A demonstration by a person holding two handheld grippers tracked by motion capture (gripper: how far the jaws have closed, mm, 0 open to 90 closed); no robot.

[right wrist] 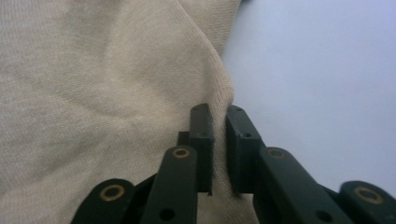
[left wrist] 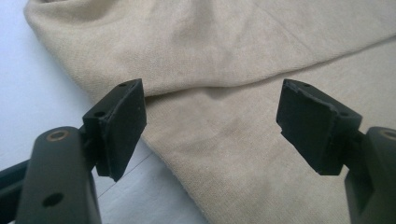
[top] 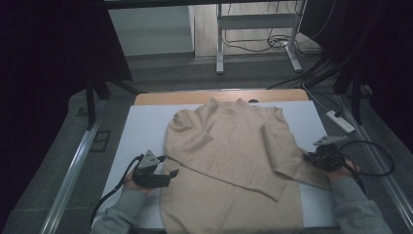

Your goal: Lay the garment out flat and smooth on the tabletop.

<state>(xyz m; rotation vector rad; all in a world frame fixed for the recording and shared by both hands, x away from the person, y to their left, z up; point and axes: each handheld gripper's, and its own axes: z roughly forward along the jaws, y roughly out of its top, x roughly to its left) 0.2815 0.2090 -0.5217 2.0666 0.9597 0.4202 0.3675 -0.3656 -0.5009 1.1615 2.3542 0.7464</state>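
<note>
The desk carried a white mat, and a strip of its wooden top showed at the far edge. On the mat lay a beige sweater, spread flat with the neck toward the far edge and the hem toward the person. One sleeve was folded across the body of the sweater, from the left shoulder down toward the right hem. The other sleeve lay along the right side of the sweater.

The left gripper rested on the mat just beside the left edge of the sweater, and it pointed at the place where the folded sleeve crossed this edge. Its jaws stood wide apart, with nothing between them; in the left gripper view the cloth lay beyond the pads.

The right gripper was at the right edge of the sweater, beside the sleeve there. In the right gripper view its jaws were nearly together, with a fold of the sweater edge pinched between them.
</note>
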